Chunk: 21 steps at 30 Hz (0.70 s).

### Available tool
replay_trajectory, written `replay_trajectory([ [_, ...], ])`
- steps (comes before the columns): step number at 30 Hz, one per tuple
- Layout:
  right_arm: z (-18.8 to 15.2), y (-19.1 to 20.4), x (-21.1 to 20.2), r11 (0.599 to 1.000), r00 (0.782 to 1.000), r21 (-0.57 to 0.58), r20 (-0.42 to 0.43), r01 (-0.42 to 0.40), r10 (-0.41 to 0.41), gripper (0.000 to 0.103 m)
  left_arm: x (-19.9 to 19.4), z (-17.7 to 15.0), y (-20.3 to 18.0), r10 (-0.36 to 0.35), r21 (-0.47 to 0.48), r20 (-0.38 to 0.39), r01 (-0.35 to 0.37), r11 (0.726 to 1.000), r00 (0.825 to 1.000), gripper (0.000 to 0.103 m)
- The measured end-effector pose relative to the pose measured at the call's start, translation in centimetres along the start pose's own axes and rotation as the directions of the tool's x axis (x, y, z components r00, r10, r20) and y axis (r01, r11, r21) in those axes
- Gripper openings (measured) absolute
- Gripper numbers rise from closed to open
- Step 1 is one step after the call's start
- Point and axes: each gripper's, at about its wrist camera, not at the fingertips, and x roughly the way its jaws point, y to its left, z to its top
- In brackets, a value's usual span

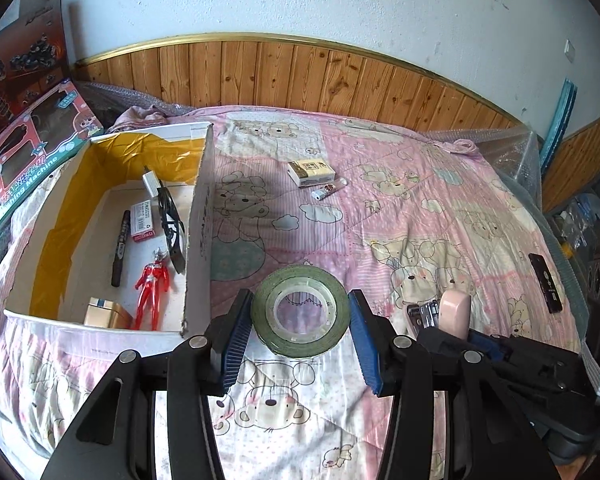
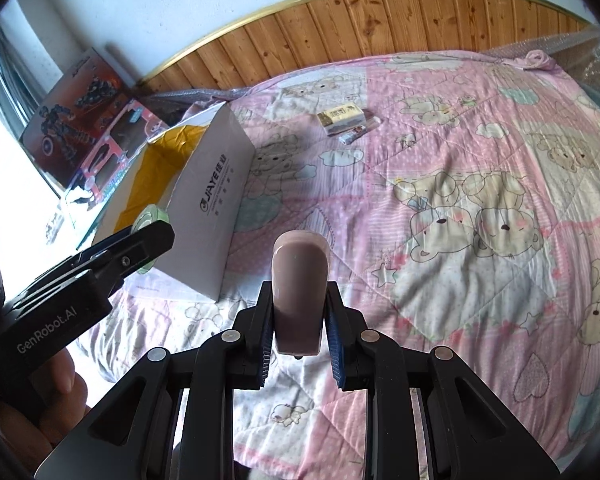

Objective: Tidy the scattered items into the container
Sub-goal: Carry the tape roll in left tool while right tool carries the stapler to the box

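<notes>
The roll of tape (image 1: 299, 312) is glossy clear plastic film on a see-through core. It is clamped by the left hand-held gripper (image 1: 298, 334), whose blue pads (image 1: 236, 340) are ribbed and arms matt black plastic with bright metal pins. The right hand-held gripper (image 2: 298, 320) pinches a smooth, shiny pink plastic stapler (image 2: 299, 292). Left of the tape the box (image 1: 198, 240) is matt white cardboard lined with crinkled glossy yellow film. The quilt (image 1: 420, 208) beneath is soft printed cloth; behind it the wall panelling (image 1: 300, 76) is varnished knotty wood
</notes>
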Motion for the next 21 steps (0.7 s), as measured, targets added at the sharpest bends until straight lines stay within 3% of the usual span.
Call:
replay_trajectory([
  [12,-2.1,4.4,-1.6,0.997,0.999,-0.070,0.017,-0.033,0.034,0.025,-4.6,-2.3,1.5,-0.014,-0.014,0.055,0.015,1.000,0.998,0.049],
  [21,-2.3,9.5,-1.7,0.983,0.996,-0.166,0.010,-0.083,0.086,0.025,-7.8,-3.1,6.1,0.031,-0.097,0.094,-0.022,0.995,0.995,0.049],
])
